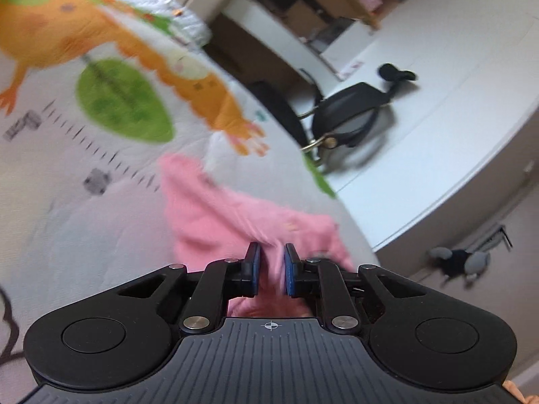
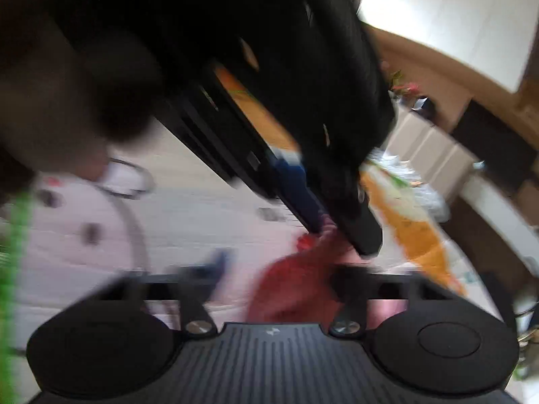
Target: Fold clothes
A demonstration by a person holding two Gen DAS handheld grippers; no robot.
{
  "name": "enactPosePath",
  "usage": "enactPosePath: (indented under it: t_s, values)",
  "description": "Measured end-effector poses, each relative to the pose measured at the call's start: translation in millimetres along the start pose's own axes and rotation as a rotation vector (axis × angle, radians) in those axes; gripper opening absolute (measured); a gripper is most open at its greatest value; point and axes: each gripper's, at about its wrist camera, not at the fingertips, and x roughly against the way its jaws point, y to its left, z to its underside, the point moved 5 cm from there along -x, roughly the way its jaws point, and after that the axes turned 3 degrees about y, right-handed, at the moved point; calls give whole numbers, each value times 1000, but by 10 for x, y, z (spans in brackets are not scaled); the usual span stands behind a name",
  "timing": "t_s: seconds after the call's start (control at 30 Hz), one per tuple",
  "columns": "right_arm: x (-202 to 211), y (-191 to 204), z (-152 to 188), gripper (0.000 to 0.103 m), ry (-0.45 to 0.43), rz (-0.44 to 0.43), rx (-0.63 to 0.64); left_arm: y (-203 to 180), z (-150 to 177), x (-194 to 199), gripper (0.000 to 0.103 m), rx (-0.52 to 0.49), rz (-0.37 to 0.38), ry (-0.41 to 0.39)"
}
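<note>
A pink garment (image 1: 219,215) lies crumpled on a pale play mat (image 1: 67,229) printed with an orange dinosaur (image 1: 84,33) and a green leaf. My left gripper (image 1: 271,262) is shut on a fold of it, and pink cloth fills the gap between the blue pads (image 1: 255,266). The right wrist view is blurred. There the left gripper (image 2: 333,232) looms large from above, pinching the garment (image 2: 296,289). My right gripper (image 2: 283,266) sits just below, its fingers (image 2: 217,262) standing apart. The cloth lies between them, nearer the right one.
Past the mat's right edge is white floor with a black seat-like object (image 1: 353,118) on a metal frame. A grey and black soft toy (image 1: 458,262) lies by the wall. Low shelves and boxes (image 1: 303,13) stand at the back. A crinkly silver sheet (image 1: 182,17) lies by the mat's far end.
</note>
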Motion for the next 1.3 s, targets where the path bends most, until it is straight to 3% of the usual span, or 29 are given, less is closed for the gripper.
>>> enactPosePath:
  t_s: [0.03, 0.07, 0.1, 0.17, 0.23, 0.4, 0.47, 0.6, 0.67, 0.77, 0.9, 0.97, 1.07, 1.2, 1.3]
  values:
    - [-23, -112, 26, 9, 9, 6, -63, -22, -47, 50, 20, 7, 20, -21]
    - [-1, -230, 52, 8, 5, 8, -129, -36, -96, 114, 31, 12, 31, -51]
    - [53, -322, 73, 6, -5, 16, -169, -33, -145, 188, 53, 10, 22, -92]
    - [209, -444, 93, 4, -37, 49, -194, -16, -220, 313, 72, -11, -27, -176]
    - [406, -558, 98, 4, -77, 104, -194, 11, -252, 344, 73, -7, -55, -204]
    - [884, -1270, 385, 4, -88, 302, -337, -82, -199, 81, 85, -9, -60, -136]
    - [954, -1548, 616, 4, -28, 391, -363, -168, -170, -59, 88, -29, -55, -95]
    - [810, -1941, 1232, 4, 177, 442, -410, -457, -67, -492, 94, -92, -23, 2]
    - [682, -1971, 1514, 4, 262, 422, -397, -584, 11, -740, 94, -120, -12, 55]
    - [550, -1903, 1674, 5, 314, 363, -360, -666, 136, -1142, 95, -109, 18, 119]
    - [542, -1766, 1559, 5, 261, 248, -347, -619, 320, -1639, 95, 0, 98, 193]
    - [510, -1608, 1423, 5, 248, 233, -309, -529, 355, -1730, 95, 62, 104, 198]
    - [476, -1392, 1233, 5, 209, 165, -314, -401, 278, -1537, 93, 51, 83, 167]
    - [542, -1041, 949, 3, 146, 40, -300, -233, 168, -869, 91, -25, 41, 97]
    - [625, -935, 884, 3, 146, 30, -294, -137, 87, -336, 91, -103, -17, 19]
